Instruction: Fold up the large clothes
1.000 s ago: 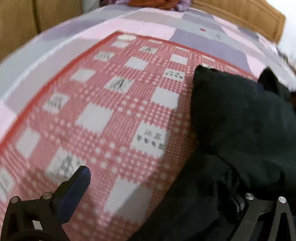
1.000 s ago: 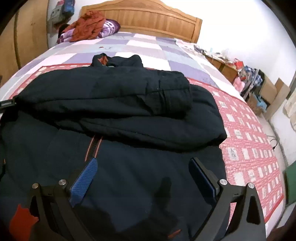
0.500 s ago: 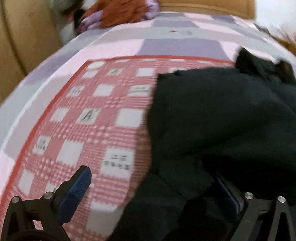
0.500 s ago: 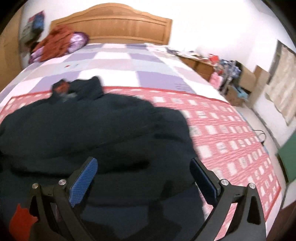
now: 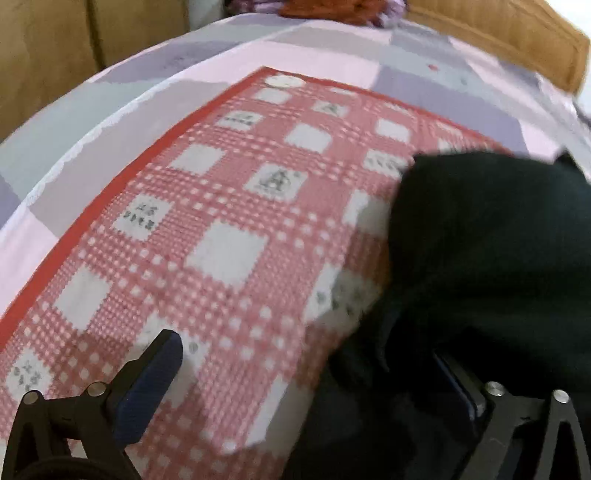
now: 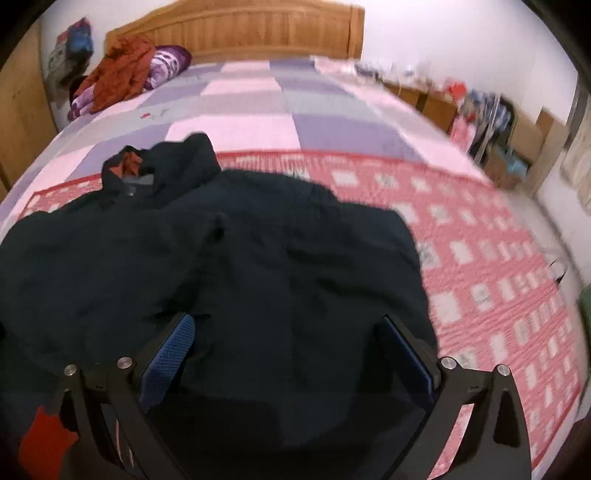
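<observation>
**Loose fold, jaws apart**

We see the jacket (image 6: 258, 258) lying on the red checked blanket (image 6: 480, 251) that covers the near half of the bed (image 6: 258, 96), its collar (image 6: 155, 166) toward the headboard (image 6: 258, 29) and its upper part doubled over in soft, bulky layers.

Our left gripper (image 5: 314, 373) is spread wide: one pad hangs over bare blanket, the other is part buried at the jacket's left edge. Our right gripper (image 6: 288, 354) is likewise released, straddling the dark cloth without pinching it.

The main risk, as we judge it, is that nothing holds the thick fabric, so the doubled layers may spring open or slide. If the left jaws close as they stand, they could gather blanket along with jacket and drag the blanket into the fold. A grip on only the top layer would leave the lower one behind and skew the fold.

The blanket's white squares carry dark marks; one resembles a letter "A" (image 5: 277, 181). We can read nothing else.
</observation>
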`<state>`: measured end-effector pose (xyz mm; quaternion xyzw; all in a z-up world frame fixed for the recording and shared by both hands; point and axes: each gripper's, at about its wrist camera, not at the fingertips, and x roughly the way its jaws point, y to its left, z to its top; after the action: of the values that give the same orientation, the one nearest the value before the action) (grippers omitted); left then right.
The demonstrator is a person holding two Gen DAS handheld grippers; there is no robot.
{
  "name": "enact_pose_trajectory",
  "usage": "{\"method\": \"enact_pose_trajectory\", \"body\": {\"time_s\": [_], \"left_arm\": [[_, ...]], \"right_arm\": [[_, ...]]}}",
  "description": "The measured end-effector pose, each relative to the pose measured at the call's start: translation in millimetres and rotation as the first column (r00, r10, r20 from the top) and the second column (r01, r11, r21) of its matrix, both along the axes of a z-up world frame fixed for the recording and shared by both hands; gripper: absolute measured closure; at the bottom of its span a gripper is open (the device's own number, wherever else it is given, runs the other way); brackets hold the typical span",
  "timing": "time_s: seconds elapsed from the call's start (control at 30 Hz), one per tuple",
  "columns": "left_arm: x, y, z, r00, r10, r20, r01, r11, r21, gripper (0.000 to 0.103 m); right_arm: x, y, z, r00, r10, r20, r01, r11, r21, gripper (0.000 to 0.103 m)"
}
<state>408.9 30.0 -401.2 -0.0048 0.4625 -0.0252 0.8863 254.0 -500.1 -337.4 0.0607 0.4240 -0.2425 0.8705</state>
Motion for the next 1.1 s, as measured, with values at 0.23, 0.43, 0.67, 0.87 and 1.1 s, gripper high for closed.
{"method": "enact_pose_trajectory", "body": {"time_s": [0.23, 0.43, 0.67, 0.87, 1.1], "left_arm": [[-61, -2, 47, 0.985, -0.124, 0.12, 0.123, 0.992, 0.015, 0.004], [-54, -63, 82, 0.936, -0.271, 0.224, 0.28, 0.96, -0.007, 0.003], [36, -125, 36, 0.961, -0.274, 0.037, 0.272, 0.961, 0.052, 0.0], [58, -78, 8, 0.982, -0.179, -0.056, 0.179, 0.984, -0.014, 0.0], [-15, -91, 37, 0.935, -0.343, 0.094, 0.34, 0.939, 0.051, 0.001]], "right_arm": [[-25, 53, 27, 0.989, 0.109, 0.097, -0.092, 0.981, -0.171, 0.002], [16, 87, 25, 0.966, 0.236, 0.104, -0.221, 0.965, -0.14, 0.002], [82, 67, -24, 0.974, 0.215, -0.073, -0.222, 0.97, -0.096, 0.002], [30, -28, -24, 0.999, -0.045, -0.027, 0.045, 0.999, -0.02, 0.002], [-6, 33, 2, 0.997, 0.052, 0.06, -0.041, 0.987, -0.158, 0.002]]}}
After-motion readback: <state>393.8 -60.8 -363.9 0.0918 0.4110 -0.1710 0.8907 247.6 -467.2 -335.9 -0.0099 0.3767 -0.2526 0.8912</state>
